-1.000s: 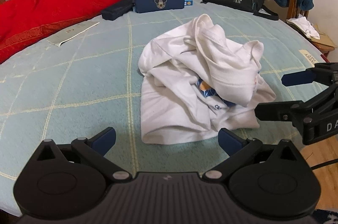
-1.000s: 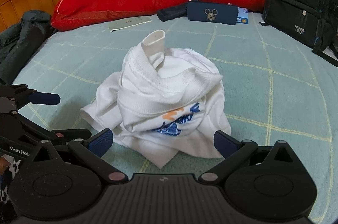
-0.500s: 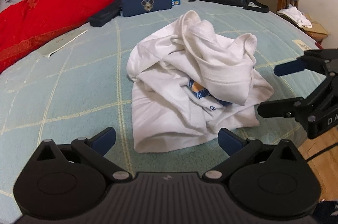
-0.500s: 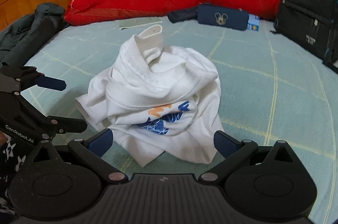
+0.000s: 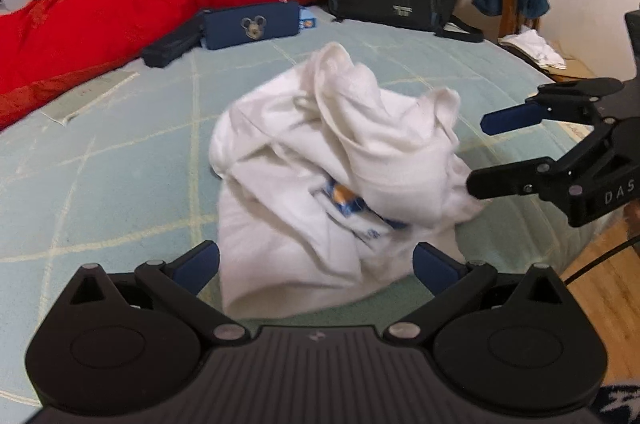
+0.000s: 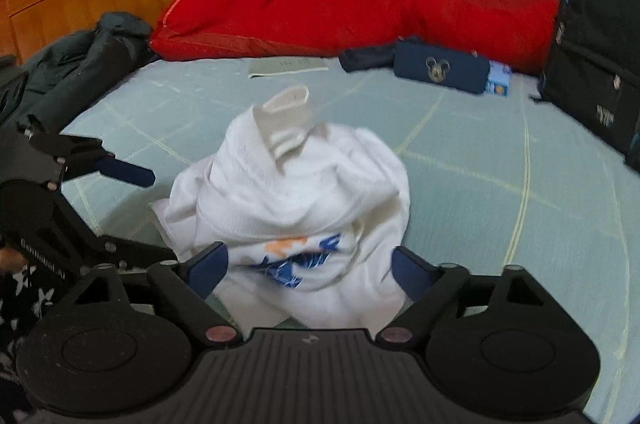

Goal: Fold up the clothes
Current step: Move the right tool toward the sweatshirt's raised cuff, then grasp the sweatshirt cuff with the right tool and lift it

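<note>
You are working over a pale green bed (image 5: 120,184) with a red quilt (image 5: 140,12) along its far side. The white shirt (image 5: 332,176) lies crumpled mid-bed, nothing folded yet; all the spreading and folding is ahead. Your left gripper (image 5: 316,260) stands wide and empty. Your right gripper (image 6: 310,266) is closing around the shirt's near edge, pads not yet pressing.

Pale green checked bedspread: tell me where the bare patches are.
Bare bedspread lies between the crumpled white shirt and the black backpack, and between the shirt and the red quilt. Crowded beside the navy pencil case.
</note>
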Available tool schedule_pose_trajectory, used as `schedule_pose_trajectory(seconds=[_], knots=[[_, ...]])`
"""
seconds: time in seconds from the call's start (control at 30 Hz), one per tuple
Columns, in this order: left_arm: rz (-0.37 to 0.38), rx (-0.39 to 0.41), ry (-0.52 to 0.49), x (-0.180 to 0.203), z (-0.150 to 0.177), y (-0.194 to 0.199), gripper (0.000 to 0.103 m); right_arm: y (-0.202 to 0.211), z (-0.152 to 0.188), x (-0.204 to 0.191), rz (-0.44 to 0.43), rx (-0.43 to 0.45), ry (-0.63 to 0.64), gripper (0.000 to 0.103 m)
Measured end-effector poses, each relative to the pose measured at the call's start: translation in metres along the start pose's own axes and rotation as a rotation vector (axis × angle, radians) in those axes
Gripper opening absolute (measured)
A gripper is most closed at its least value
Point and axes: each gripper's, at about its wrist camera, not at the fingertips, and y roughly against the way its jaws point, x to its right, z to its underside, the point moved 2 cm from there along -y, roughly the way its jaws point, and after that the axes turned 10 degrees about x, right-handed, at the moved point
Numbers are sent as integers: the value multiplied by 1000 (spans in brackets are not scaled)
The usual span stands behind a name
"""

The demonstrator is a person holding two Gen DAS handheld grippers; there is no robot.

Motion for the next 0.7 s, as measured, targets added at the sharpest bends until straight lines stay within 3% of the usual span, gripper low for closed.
schedule_pose_trajectory(seconds=[0.2, 0.43, 0.63, 0.7], knots=[[-40, 21, -83, -7, -18, 2, 96, -2, -13, 13, 11, 2, 101, 63], [-58, -11, -123, -21, -28, -5, 95, -12, -21, 26, 21, 5, 289, 55], [-44, -34, -142, -23, -26, -11, 95, -26, -22, 17, -83, 26, 495, 36], [-29, -37, -140, -23, -25, -11, 95, -28, -21, 13, -116, 26, 547, 34]])
